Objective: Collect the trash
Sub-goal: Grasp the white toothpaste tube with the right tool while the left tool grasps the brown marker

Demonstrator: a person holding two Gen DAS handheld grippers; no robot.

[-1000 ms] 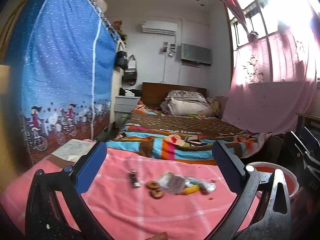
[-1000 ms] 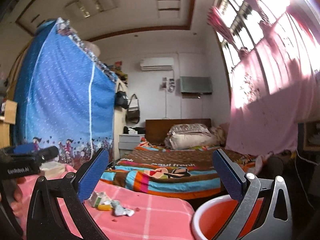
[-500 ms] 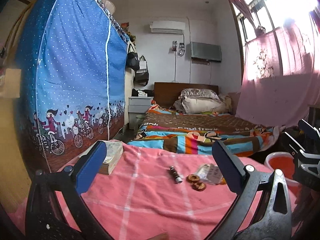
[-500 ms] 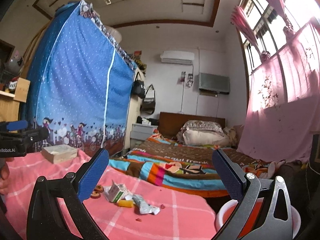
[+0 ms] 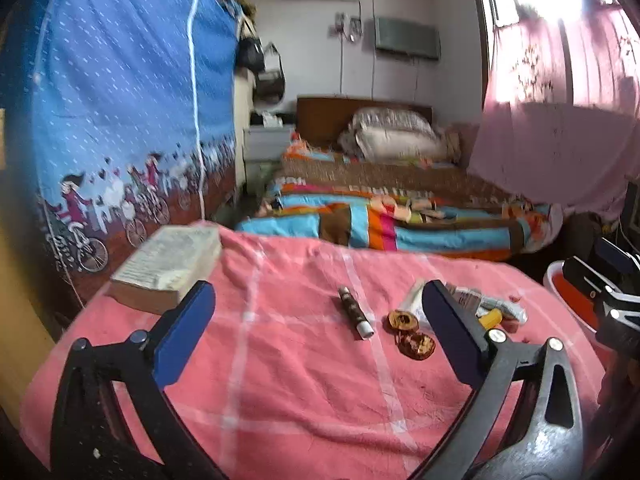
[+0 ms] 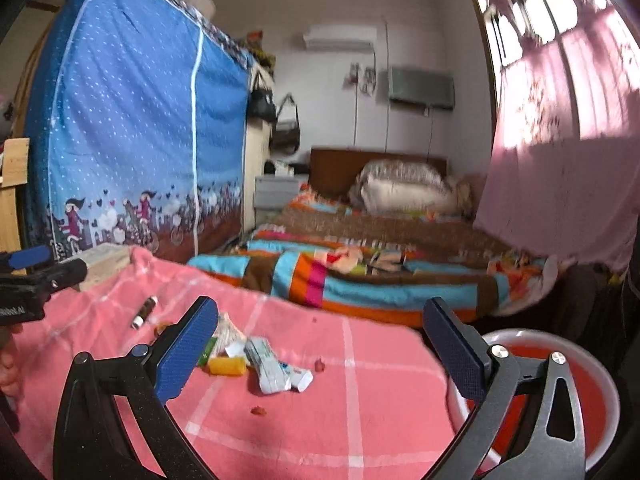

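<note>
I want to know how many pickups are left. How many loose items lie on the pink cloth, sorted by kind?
Crumpled wrappers: 2, possibly more behind the finger
Small yellow piece: 1
Round brown pieces: 2
Dark tube with white cap: 1
Book: 1
Red crumbs: several, not counted
Total: 7

Your left gripper (image 5: 320, 332) and right gripper (image 6: 320, 344) share black frames, blue textured pads, and silver screws.
</note>
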